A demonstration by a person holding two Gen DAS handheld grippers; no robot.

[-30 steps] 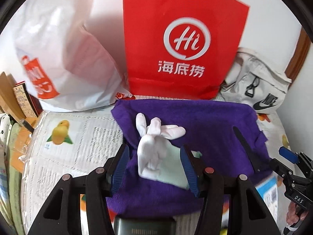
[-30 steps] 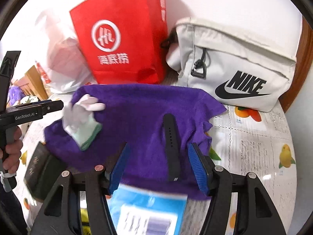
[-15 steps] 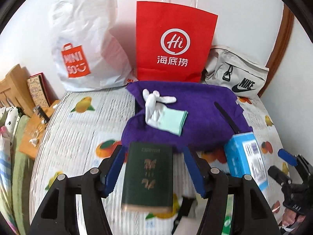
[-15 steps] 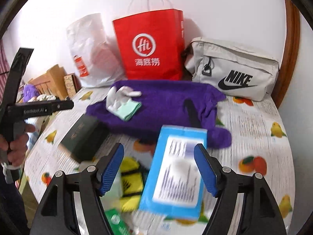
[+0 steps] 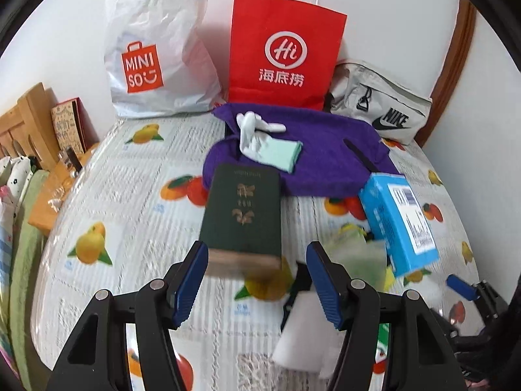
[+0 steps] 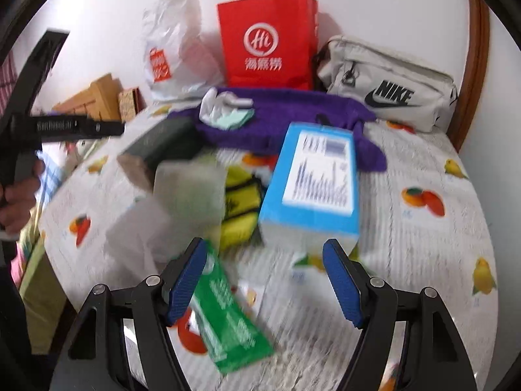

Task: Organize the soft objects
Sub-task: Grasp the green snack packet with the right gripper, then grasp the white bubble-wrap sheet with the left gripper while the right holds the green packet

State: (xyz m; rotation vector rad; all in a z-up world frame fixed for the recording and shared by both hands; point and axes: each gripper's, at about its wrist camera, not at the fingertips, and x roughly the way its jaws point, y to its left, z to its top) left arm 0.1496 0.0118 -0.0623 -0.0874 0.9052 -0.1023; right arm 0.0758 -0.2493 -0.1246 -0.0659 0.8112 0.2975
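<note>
The left claw (image 5: pixel 257 273) stands spread and empty at the bottom centre of its view; the near edge of a dark green book (image 5: pixel 242 215) sits just between its blue pads without being pinched. The right claw (image 6: pixel 265 280) is likewise spread and holds nothing, with bare tablecloth (image 6: pixel 423 260) between its tips and a blue box (image 6: pixel 312 182) just above them in the frame.

The soft things lie further up both frames. A purple towel (image 5: pixel 325 150) is spread below the red bag (image 5: pixel 283 52), its long axis running left to right across the picture, and a white glove (image 5: pixel 263 143) rests on its left part, fingers toward the upper left, mint cuff toward the lower right. A black strap (image 5: pixel 361 156) lies slantwise on the towel's right part (it may be soft too, hard to say).

Seen from the left claw, the glove is almost straight ahead, above centre, with only the book in between. In the right view the glove (image 6: pixel 224 110) sits upper left of centre, past the box and a blurred pale bag (image 6: pixel 189 192). My reading is that the left claw has the straighter line to the glove, though it would have to pass over the book, and would best meet the glove across its narrow width.
</note>
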